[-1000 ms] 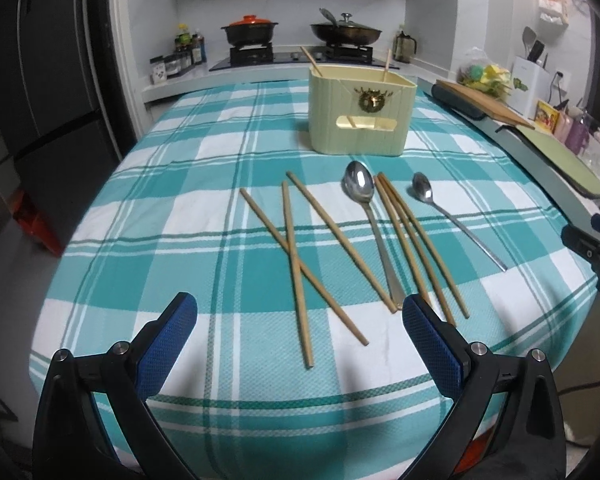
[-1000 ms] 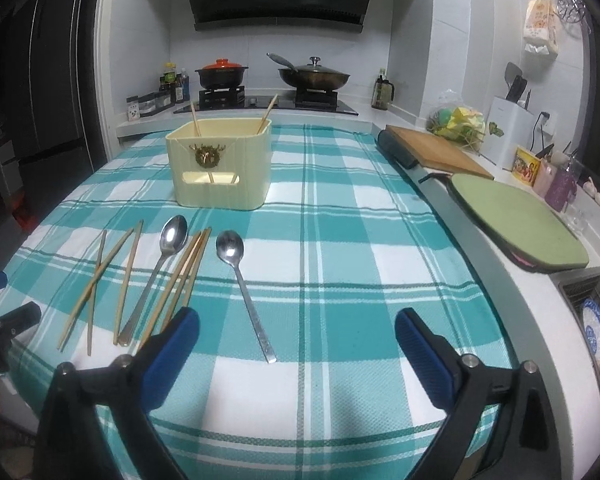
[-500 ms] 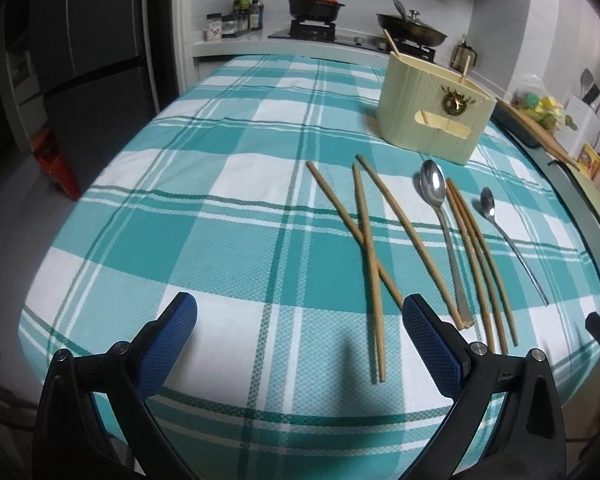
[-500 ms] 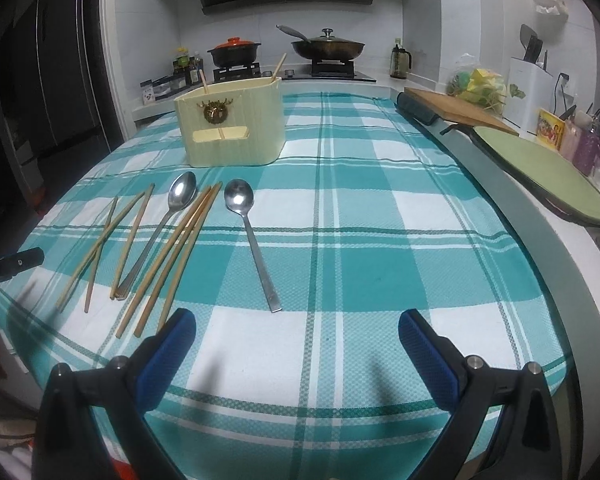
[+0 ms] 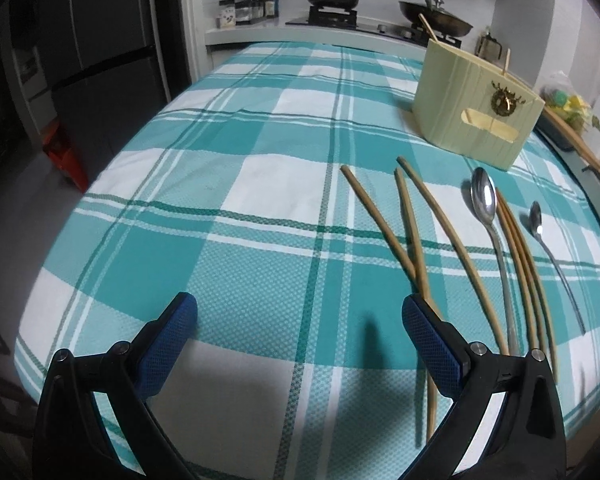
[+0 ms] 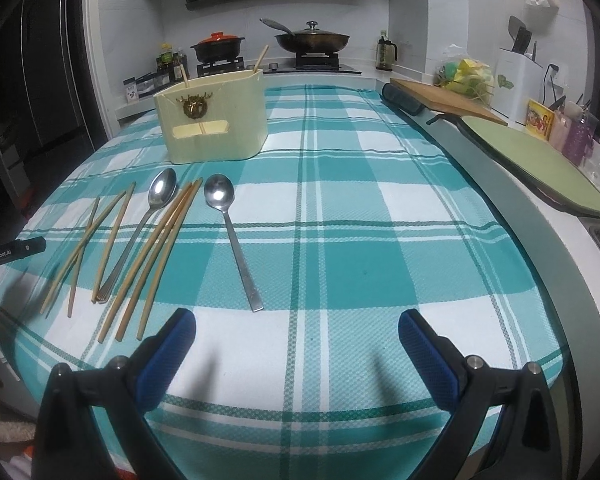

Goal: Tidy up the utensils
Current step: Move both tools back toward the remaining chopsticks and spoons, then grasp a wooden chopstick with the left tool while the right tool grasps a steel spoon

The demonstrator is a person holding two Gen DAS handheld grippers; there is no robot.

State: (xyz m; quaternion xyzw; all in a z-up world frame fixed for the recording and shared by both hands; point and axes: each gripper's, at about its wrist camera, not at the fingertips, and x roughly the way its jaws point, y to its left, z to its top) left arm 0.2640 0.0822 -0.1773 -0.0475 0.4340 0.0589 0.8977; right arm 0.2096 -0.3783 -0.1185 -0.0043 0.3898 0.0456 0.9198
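Observation:
Several wooden chopsticks and two steel spoons lie on the teal plaid tablecloth. The large spoon lies between chopsticks, the small spoon furthest right. A cream utensil holder stands behind them with two chopsticks in it. My left gripper is open and empty, low over the cloth, its right finger beside the near chopstick ends. In the right wrist view my right gripper is open and empty just in front of the small spoon; the chopsticks, large spoon and holder show too.
A stove with a pot and a wok stands behind the table. A wooden board and a green mat lie on the counter at the right. A dark fridge stands left. The left gripper's body shows at the table's left edge.
My left gripper has swung left and come down closer to the near chopstick ends. My right gripper has moved forward and lower toward the small spoon's handle. Both have stayed open.

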